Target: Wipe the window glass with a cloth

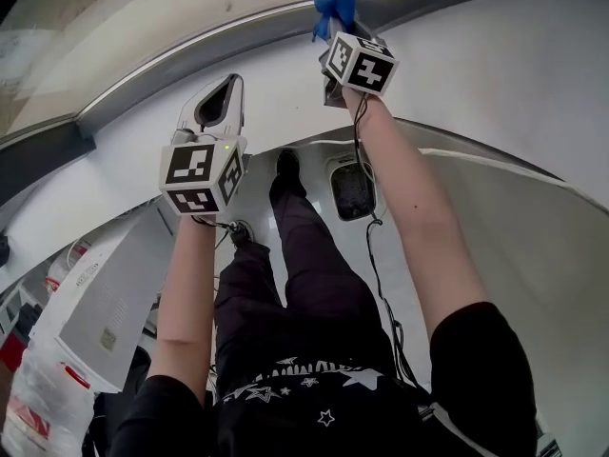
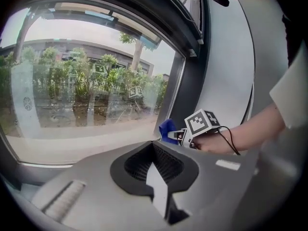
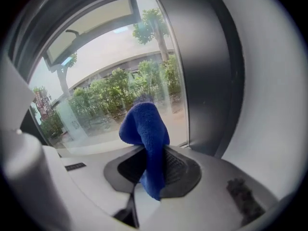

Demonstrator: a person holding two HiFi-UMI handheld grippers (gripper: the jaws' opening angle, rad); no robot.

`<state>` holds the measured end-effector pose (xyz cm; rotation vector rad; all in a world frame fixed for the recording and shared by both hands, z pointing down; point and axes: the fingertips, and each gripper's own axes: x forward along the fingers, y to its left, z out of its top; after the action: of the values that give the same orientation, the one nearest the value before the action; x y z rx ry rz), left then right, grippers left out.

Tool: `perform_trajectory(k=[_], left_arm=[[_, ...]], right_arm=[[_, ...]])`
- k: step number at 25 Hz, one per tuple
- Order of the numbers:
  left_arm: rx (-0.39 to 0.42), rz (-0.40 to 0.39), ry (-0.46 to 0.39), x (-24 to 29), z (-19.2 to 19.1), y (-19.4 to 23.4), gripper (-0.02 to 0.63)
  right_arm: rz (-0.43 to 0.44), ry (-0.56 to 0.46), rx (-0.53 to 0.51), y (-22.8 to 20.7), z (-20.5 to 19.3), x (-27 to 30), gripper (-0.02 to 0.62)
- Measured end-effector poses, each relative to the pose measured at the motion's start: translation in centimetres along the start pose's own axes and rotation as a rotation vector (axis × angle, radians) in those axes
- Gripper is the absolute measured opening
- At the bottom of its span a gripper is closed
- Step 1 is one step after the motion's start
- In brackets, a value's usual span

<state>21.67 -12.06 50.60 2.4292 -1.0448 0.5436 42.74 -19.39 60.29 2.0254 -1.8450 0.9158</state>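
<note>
Right tongs (image 3: 150, 150): clamped on the blue cloth (image 3: 144, 126), at 12 o'clock in the head view.
Left tongs (image 2: 154, 148): jaws together, nothing between them.
Window glass (image 3: 106, 95): cloth near its lower corner, beside the dark frame (image 3: 207, 81); contact unclear.
Progress: probably early; no wiped streaks show, so the pane seems still to do.

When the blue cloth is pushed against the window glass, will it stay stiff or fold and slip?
Probably floppy: the blue cloth bulges and folds over above the right tongs, which are shut on it. Its fuzzy pile suggests it is light and grips glass rather than slipping.
</note>
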Motion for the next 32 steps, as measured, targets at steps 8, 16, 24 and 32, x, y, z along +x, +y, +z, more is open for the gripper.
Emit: perform_trajectory(k=[8,16,24,32], left_arm=[[-0.020,0.024,-0.067,-8.5,-0.3,2.3,0.009],[-0.038,0.055,-0.128,-20.6,-1.1,5.4,0.008],[-0.025,0.099,-0.194,-31.9,-0.6,8.7,0.009],[-0.039,0.068,-0.238,-39.5,-0.7,8.7,0.008]], right_arm=[[0.089,-0.054,-0.064,8.8,0.2,-6.4,0.075],[0.145,-0.129,-0.043,18.9,0.4,-14.1,0.075],[0.174,-0.197,0.017,25.9,0.2,-22.5,0.075],[0.173,-0.247,0.106,28.3,-0.6,-32.4,0.075]])
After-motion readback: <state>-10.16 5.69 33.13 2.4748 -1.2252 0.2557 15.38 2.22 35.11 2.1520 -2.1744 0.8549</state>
